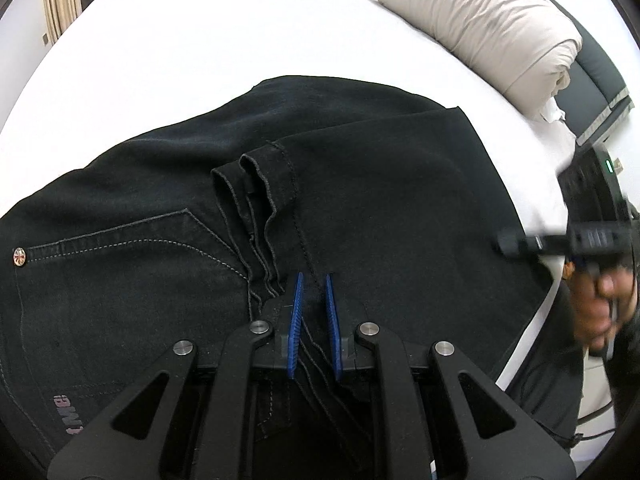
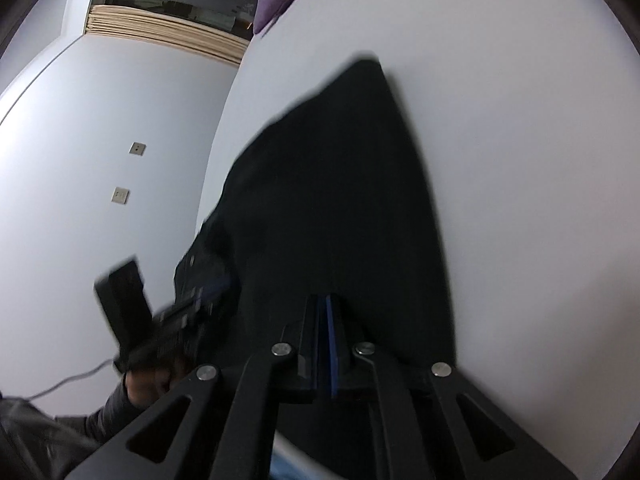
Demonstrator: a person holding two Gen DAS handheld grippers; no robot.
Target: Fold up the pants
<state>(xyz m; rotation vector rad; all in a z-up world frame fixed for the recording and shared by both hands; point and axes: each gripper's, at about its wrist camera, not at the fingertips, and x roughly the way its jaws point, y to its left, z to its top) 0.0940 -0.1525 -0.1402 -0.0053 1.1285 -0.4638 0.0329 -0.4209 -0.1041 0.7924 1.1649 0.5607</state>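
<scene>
Left wrist view shows my left hand-held gripper (image 1: 314, 288) low over the black denim pants (image 1: 380, 200), which lie folded on the white bed sheet (image 1: 200, 60), hems doubled back over the seat near the stitched back pocket (image 1: 132, 256). Its blue pads (image 1: 296, 320) stand a little apart with a bunched seam edge running between them; I judge the cloth is loosely straddled, not firmly pinched. My right hand-held gripper (image 2: 324, 300) has its pads pressed together, and I cannot tell whether denim is caught in them, since that view is blurred. To do this fold well, I would close the left pads fully on all layers, lift both edges together, and keep the hems aligned. The rolled beige duvet (image 1: 480, 28) sits well apart.
</scene>
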